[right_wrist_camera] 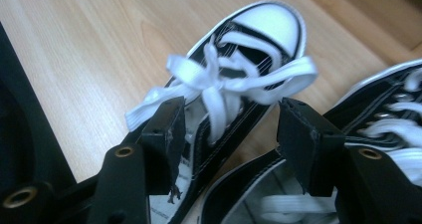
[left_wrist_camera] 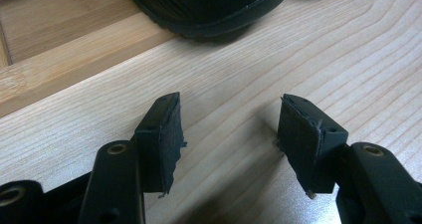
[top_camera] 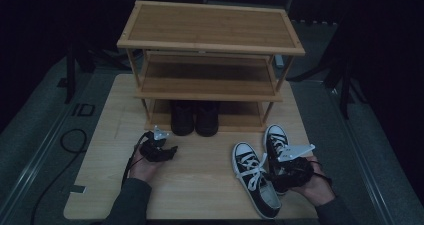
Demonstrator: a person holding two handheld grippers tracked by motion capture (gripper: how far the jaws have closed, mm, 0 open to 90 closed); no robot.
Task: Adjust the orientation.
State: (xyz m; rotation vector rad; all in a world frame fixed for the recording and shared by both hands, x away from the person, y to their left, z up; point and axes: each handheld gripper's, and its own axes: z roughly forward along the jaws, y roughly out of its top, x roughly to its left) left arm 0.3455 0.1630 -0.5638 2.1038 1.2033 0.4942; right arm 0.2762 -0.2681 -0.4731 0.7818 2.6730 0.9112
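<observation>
Hovering right tool (top_camera: 285, 169) (jaws apart) over laced sneakers (top_camera: 254, 180)

Light wood, black shoes, white laces.

The table (top_camera: 200, 180) is pale blond wood with darker grain lines; the three-shelf rack (top_camera: 210, 27) is a warmer honey-brown bamboo. Two plain black shoes (top_camera: 195, 117) sit on its bottom shelf. The pair of sneakers (top_camera: 255, 177) is black with white toe caps, white laces and white sole edging. Both the left gripper (left_wrist_camera: 229, 129) and the right gripper (right_wrist_camera: 229, 134) are black, with brass-coloured rivets.
</observation>
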